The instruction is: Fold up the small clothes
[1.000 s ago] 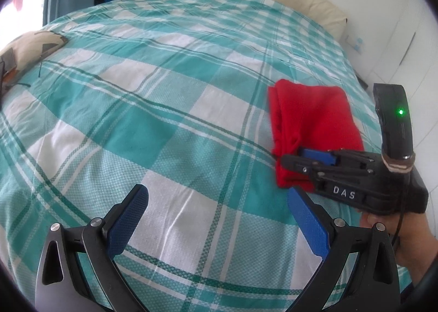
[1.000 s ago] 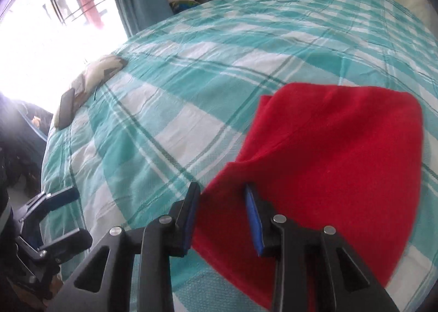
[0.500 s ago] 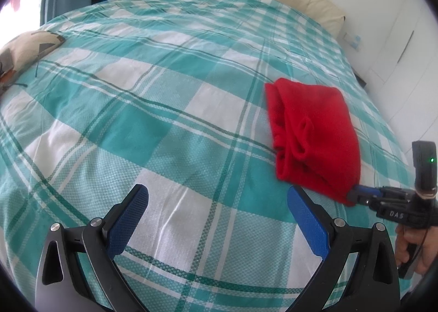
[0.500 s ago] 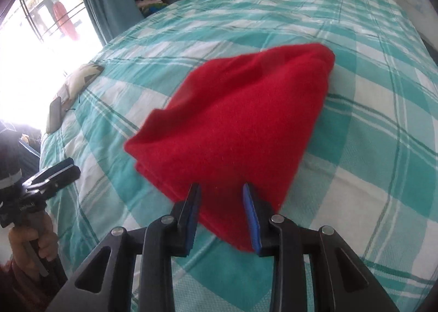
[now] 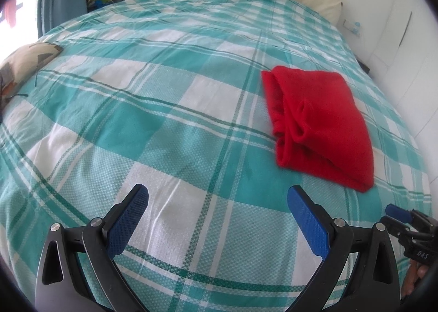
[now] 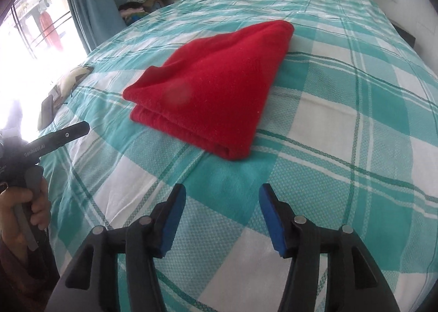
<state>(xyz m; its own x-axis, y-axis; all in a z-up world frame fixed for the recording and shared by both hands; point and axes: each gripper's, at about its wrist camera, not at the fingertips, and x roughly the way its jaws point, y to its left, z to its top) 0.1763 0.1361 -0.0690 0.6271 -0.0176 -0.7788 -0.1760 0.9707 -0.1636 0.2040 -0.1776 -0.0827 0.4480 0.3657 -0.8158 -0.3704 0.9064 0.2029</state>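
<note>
Toward the left edge of the bed (image 5: 115, 125), a patterned cushion (image 5: 26, 58) lies on the teal-and-white checked bedspread (image 6: 342, 125), with a dark flat object (image 6: 47, 112) just beside it. Over the near part of the bed hangs the left gripper (image 5: 217, 219), its blue-padded fingers (image 5: 127, 219) spread wide with nothing between them. Right of it, near the bed's right edge, the red garment (image 5: 323, 123) lies folded into a thick layered bundle, flat on the bedspread and apart from both grippers. At the near right, the right gripper (image 6: 221, 213) hovers short of the garment's near corner, jaws parted and empty.
</note>
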